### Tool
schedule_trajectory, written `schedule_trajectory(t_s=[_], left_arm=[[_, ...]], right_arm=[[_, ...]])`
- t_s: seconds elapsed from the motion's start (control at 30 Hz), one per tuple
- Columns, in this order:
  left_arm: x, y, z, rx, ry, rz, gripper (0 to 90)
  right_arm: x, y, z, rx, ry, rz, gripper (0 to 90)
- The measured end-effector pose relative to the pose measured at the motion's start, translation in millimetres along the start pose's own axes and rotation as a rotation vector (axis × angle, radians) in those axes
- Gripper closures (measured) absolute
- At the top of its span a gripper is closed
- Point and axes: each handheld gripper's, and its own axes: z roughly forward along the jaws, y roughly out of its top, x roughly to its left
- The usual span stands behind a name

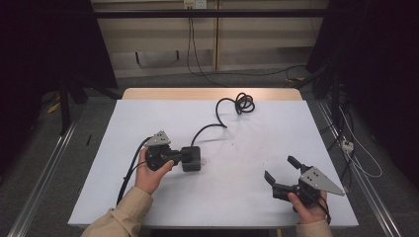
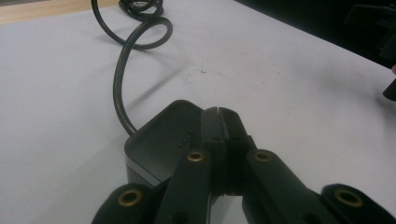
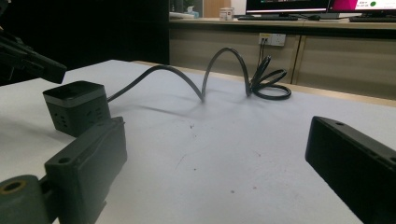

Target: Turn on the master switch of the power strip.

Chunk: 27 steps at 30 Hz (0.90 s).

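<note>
A black cube-shaped power box (image 1: 191, 159) (image 2: 159, 140) (image 3: 77, 109) lies left of centre on the white table (image 1: 247, 148). Its black cable (image 1: 210, 127) (image 2: 122, 70) (image 3: 187, 77) arcs away to a coil (image 1: 244, 103) (image 3: 270, 86) near the far edge. My left gripper (image 1: 182, 156) (image 2: 218, 114) is shut, jaws pressed together with nothing between them, and its tips rest over the box's top face. At the front right, my right gripper (image 1: 280, 167) (image 3: 219, 158) stands wide open above bare table, with nothing between its jaws, pointing toward the box.
The white top ends at a wooden strip (image 1: 212, 93) at the far edge. Metal rails (image 1: 44, 173) run along both sides of the table, and loose cables (image 1: 356, 158) lie on the floor at right. A counter with wall sockets (image 3: 273, 39) stands beyond.
</note>
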Motion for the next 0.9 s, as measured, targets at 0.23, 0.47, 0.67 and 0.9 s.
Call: schedule_trajectory(t_s=[0.23, 0.47, 0.67, 0.9], left_arm=[[1.3, -2.9, 1.1, -0.001, 0.006, -0.002, 90.0], [2.2, -2.6, 0.5, -0.006, 0.007, -0.003, 90.0], [1.5, -2.6, 1.2, -0.003, 0.007, 0.003, 90.0], [1.9, -3.5, 2.1, 0.005, 0.014, 0.005, 90.0]], right_arm=[[0.3, 0.2, 0.5, -0.001, 0.001, 0.000, 5.1], [0.3, 0.4, 0.7, -0.002, 0.001, 0.000, 5.1], [0.8, 0.8, 1.4, 0.001, 0.005, -0.006, 5.2], [1.1, 0.7, 2.4, 0.002, 0.007, -0.006, 5.3]])
